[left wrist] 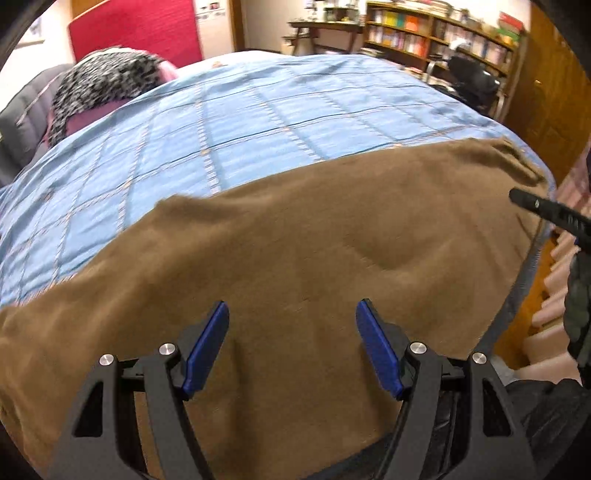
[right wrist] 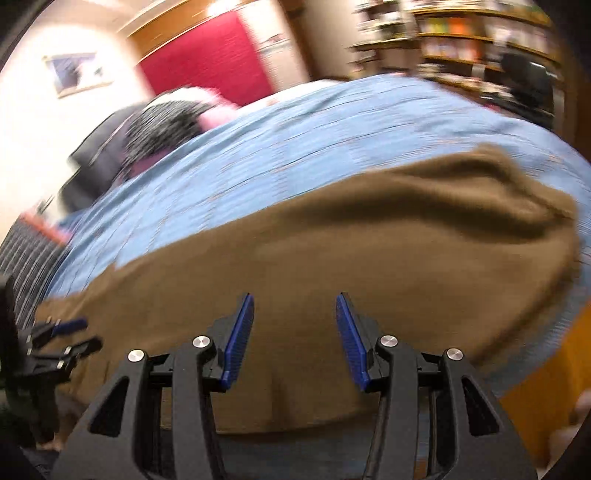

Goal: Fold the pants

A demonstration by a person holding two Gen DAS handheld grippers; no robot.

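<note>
Brown pants (left wrist: pixel 295 251) lie spread flat across the near part of a bed with a blue checked cover (left wrist: pixel 258 110). My left gripper (left wrist: pixel 291 314) hovers over the pants near their near edge, open, with nothing between its blue pads. In the blurred right wrist view the same pants (right wrist: pixel 369 251) show a raised fold toward the right end. My right gripper (right wrist: pixel 294 306) hangs above them, open and empty. The left gripper (right wrist: pixel 74 336) appears at that view's left edge, and a tip of the right gripper (left wrist: pixel 546 210) at the left wrist view's right edge.
A black-and-white speckled cloth (left wrist: pixel 99 85) lies over a pink pillow at the bed's far left. A red panel (left wrist: pixel 136 29) stands behind it. Bookshelves (left wrist: pixel 436 33) and a dark chair (left wrist: pixel 472 81) stand past the far right. The bed's right edge drops to a wooden floor.
</note>
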